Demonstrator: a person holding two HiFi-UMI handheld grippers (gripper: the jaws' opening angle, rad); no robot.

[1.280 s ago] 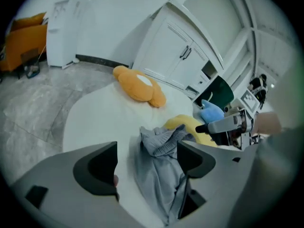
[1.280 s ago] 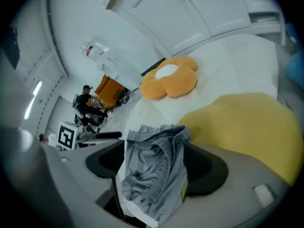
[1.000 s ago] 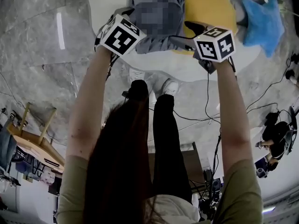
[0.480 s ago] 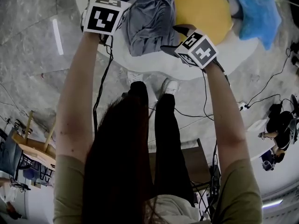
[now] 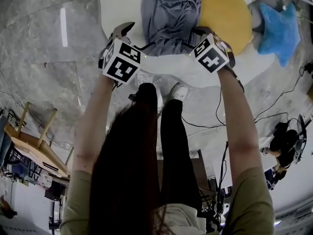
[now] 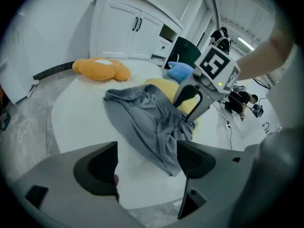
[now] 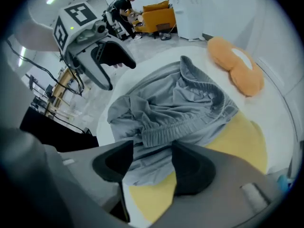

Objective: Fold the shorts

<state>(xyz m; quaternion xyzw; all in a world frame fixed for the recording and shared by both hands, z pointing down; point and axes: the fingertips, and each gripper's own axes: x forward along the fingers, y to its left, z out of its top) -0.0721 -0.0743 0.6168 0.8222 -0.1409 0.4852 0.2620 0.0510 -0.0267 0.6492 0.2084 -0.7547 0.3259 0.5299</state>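
Crumpled grey shorts (image 5: 168,18) lie on a round white table (image 5: 244,65), partly over a yellow cushion (image 5: 222,13). In the right gripper view the elastic waistband (image 7: 161,132) runs just ahead of the jaws. My right gripper (image 7: 151,167) is at the shorts' near right edge. Its jaws are closing, with grey fabric between the pads and a wide gap still left. My left gripper (image 6: 147,167) hangs open over bare table near the front rim. Nothing is between its fingers, and the shorts' corner (image 6: 164,146) lies just beyond them.
An orange plush (image 6: 99,70) sits at the table's far side and a blue plush (image 5: 279,26) lies beside the cushion. White cabinets (image 6: 128,27) stand behind. The person's legs and shoes (image 5: 178,89) are right below the table's near rim. Cables cross the floor.
The left gripper came back from the shorts' far left side to the table's near edge. The right gripper shifted onto the shorts' near right edge, rolled, and its jaws narrowed.
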